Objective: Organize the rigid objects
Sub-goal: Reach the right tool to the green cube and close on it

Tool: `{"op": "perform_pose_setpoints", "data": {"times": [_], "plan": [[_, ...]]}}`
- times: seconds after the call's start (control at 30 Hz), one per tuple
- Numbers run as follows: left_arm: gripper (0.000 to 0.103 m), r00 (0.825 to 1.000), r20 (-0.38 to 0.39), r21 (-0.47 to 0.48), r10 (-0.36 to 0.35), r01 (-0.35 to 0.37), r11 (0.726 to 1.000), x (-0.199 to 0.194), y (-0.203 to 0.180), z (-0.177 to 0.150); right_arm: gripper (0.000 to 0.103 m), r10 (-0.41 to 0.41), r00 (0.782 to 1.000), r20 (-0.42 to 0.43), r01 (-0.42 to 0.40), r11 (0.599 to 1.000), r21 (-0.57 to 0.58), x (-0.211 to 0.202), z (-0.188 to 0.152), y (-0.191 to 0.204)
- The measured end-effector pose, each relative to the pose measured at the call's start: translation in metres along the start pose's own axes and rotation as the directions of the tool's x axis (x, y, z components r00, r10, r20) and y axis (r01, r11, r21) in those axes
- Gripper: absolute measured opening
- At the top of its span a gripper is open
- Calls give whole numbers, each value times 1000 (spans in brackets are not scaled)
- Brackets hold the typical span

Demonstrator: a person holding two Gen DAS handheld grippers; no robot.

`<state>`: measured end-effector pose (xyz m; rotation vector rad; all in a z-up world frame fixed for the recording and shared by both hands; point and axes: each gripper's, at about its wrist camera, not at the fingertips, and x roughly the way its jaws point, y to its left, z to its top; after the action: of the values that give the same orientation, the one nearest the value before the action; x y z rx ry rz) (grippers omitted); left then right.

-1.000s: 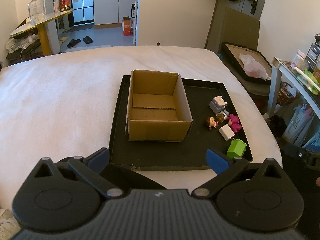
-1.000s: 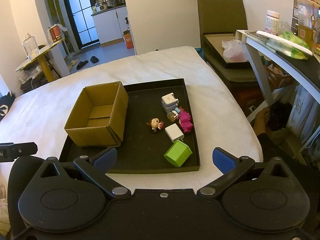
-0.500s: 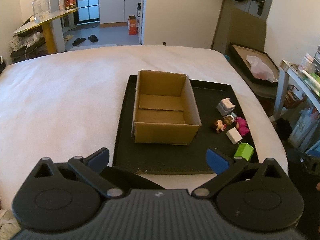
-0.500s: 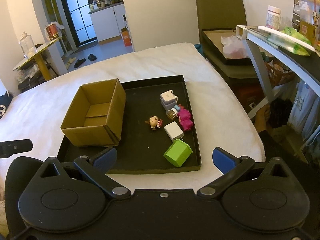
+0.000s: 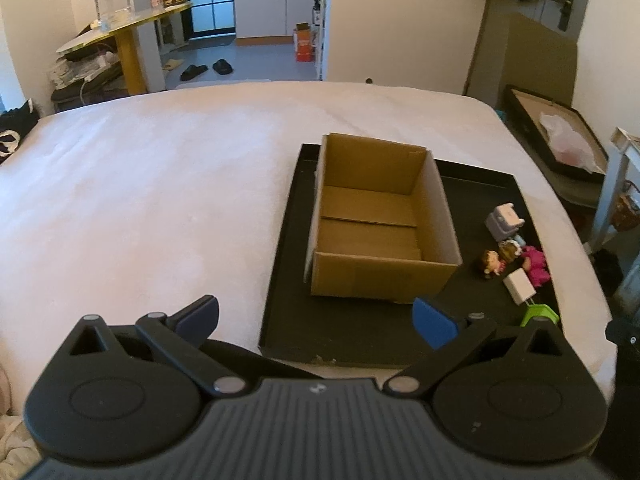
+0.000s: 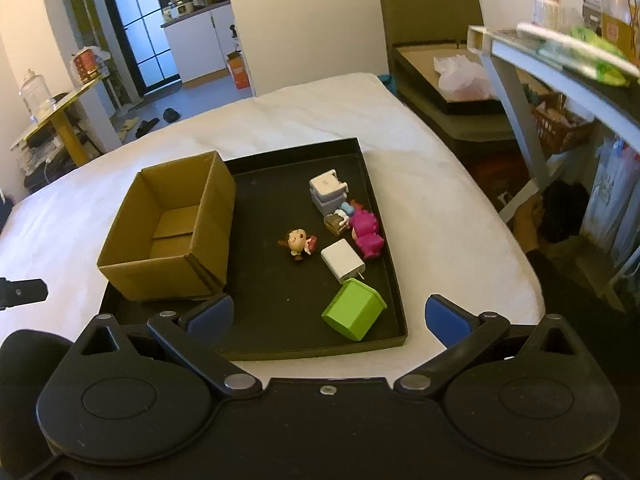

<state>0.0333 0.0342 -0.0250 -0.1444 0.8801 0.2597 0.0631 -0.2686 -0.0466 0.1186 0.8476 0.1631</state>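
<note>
An empty open cardboard box [image 5: 380,220] [image 6: 172,228] stands at the left of a black tray [image 5: 288,280] [image 6: 280,308] on a white bed. At the tray's right lie a green cube [image 6: 354,309] [image 5: 538,314], a white charger [image 6: 342,260] [image 5: 519,285], a small doll figure [image 6: 298,242] [image 5: 491,262], a pink figure [image 6: 366,232] [image 5: 534,264], a brown figure [image 6: 335,223] and a grey-white charger [image 6: 328,192] [image 5: 503,220]. My left gripper [image 5: 316,316] is open and empty before the tray's near edge. My right gripper [image 6: 328,318] is open and empty, just short of the green cube.
The white bed [image 5: 140,200] spreads to the left and beyond the tray. A grey shelf [image 6: 560,68] with clutter stands at the right. A dark low box [image 6: 452,80] holds a plastic bag. A yellow table [image 5: 128,40] stands at the far left.
Both grippers have moved. In the left view the tray and box have shifted right. In the right view the toys have come nearer. Nothing was taken hold of.
</note>
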Motion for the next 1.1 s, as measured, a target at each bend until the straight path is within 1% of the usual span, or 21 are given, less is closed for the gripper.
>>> {"op": "perform_pose_setpoints", "data": {"times": [0.13,0.23,0.37,0.43,0.53,0.63,0.73,1.0,1.1], "plan": [[103,1000,-11,-9,19,-19,1000,11,2,3,103,-23,1000,-2,23,1000,13,13,0,-3],[102,999,-22,-6,35,-35,999,20,2,4,102,-17,1000,-10,17,999,36,22,0,-9],[102,999,-18,-20,44,-44,999,31,2,7,98,-16,999,-32,17,999,43,35,0,-13],[101,998,-10,-28,67,-67,997,37,2,8,96,-11,999,-47,14,999,49,41,-1,-14],[100,997,-10,-42,75,-75,996,45,3,11,92,-4,998,-63,8,998,58,49,-3,-17],[100,996,-3,-39,94,-94,995,52,2,14,89,4,997,-73,1,998,64,54,-4,-19],[99,993,-12,-28,116,-116,993,64,0,17,88,1,997,-78,4,998,69,61,-5,-20],[91,991,-33,-33,132,-133,991,89,2,26,79,2,992,-124,9,996,88,88,-6,-25],[87,991,-35,-41,133,-134,990,96,2,30,77,9,990,-143,7,994,108,97,-6,-27]]}}
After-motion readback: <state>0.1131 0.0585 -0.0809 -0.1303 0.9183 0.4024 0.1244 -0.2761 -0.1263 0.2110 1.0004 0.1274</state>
